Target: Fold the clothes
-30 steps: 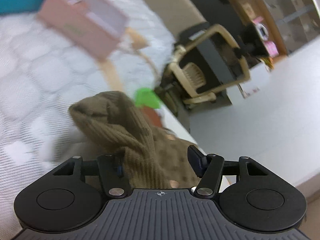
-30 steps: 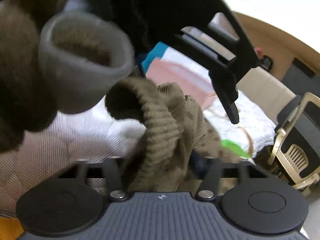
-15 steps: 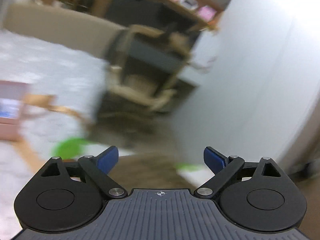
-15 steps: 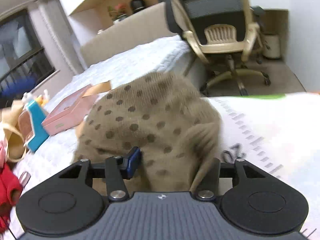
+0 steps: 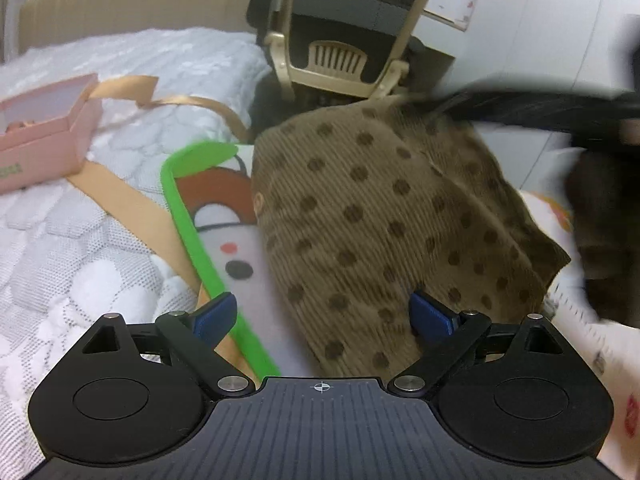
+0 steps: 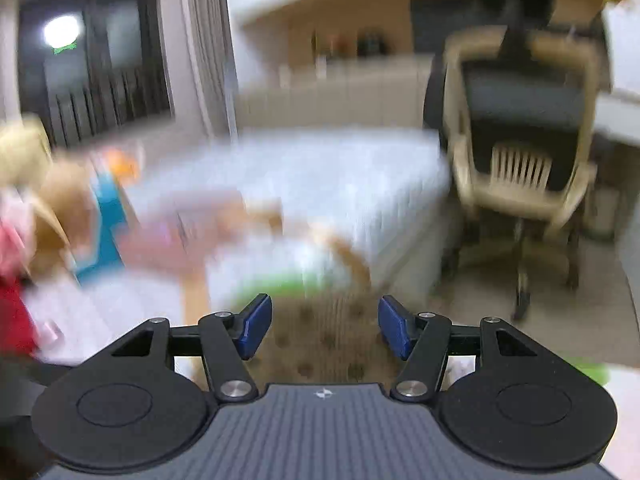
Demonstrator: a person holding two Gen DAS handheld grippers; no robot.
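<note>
Left wrist view shows the quilted white bed (image 5: pixel 100 240) first, then the green-edged mat (image 5: pixel 188 216) on it, and on the mat the brown dotted garment (image 5: pixel 372 216), lying in a folded heap. A second ago both tools pinched it; now the left gripper (image 5: pixel 324 316) stands spread wide and empty, and the right gripper (image 6: pixel 322 326), blurred in its own view, is likewise parted above the cloth. I judge one fold laid down, and a fresh grasp next.
</note>
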